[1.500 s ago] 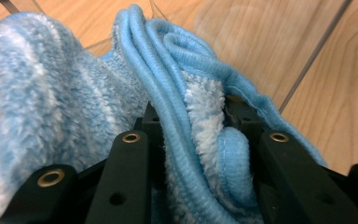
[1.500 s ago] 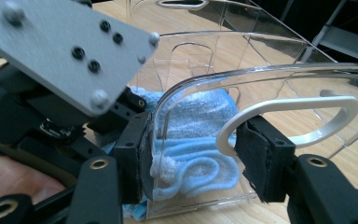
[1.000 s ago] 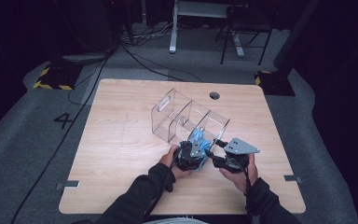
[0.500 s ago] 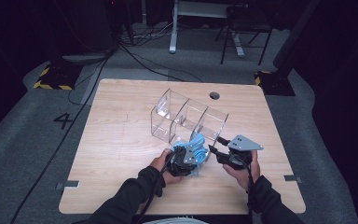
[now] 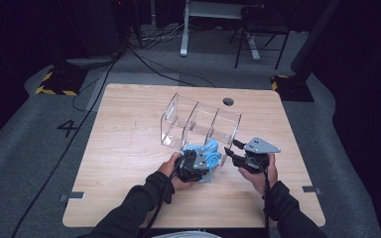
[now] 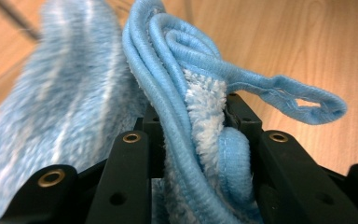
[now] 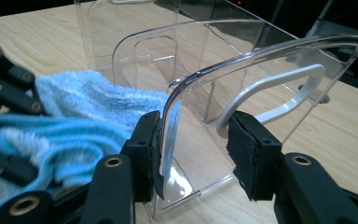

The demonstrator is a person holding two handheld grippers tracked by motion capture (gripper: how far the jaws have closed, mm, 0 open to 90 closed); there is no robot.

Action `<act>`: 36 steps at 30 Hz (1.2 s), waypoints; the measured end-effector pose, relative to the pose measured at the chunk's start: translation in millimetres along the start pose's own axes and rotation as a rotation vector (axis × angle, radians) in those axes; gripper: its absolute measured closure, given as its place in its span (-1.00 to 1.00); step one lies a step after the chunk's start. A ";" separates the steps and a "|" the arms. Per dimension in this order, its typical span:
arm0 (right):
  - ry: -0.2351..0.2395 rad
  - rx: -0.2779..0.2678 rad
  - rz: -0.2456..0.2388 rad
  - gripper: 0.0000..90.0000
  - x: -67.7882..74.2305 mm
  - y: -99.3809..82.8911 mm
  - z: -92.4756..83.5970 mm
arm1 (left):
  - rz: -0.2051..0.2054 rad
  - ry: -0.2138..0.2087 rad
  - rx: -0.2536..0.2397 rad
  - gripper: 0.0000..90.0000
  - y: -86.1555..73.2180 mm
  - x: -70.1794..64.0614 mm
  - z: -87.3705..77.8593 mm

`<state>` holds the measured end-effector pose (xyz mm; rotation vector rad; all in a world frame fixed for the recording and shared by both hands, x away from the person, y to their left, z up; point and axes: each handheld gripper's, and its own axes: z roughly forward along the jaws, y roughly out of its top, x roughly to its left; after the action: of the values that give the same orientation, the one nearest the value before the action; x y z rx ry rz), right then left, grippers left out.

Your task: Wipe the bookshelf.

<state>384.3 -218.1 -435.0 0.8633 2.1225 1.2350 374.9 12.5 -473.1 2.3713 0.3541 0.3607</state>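
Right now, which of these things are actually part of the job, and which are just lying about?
In the job:
- blue cloth, clamped in the left claw
- clear three-bin organizer; the right claw straddles its end wall, jaws just closing, one pad seemingly not yet touching

Just about:
- chair behind the table
- floor cables
- yellow-black floor tape

On the table (image 5: 129, 148) a three-compartment organizer (image 5: 201, 124) stood near the middle. A cloth (image 5: 206, 153) lay just before its near wall, between the left gripper (image 5: 191, 166) and the right gripper (image 5: 235, 153), whose jaws straddled the organizer's end wall.
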 end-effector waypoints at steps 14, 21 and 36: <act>0.039 0.010 -0.035 0.04 -4.6 -13.2 -18.5 | 0.035 -0.011 0.028 0.51 -12.4 -11.2 -11.3; 0.069 0.064 -0.074 -0.01 -4.3 -28.1 -28.8 | 0.032 0.017 0.039 0.51 -21.5 -8.9 -26.6; 0.014 0.138 -0.059 -0.10 -35.3 -63.1 -56.7 | -0.076 0.133 0.017 0.51 -65.9 16.0 -86.0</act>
<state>350.7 -299.3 -461.7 0.8450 2.2492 1.0781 349.4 117.3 -453.9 2.3488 0.5095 0.4826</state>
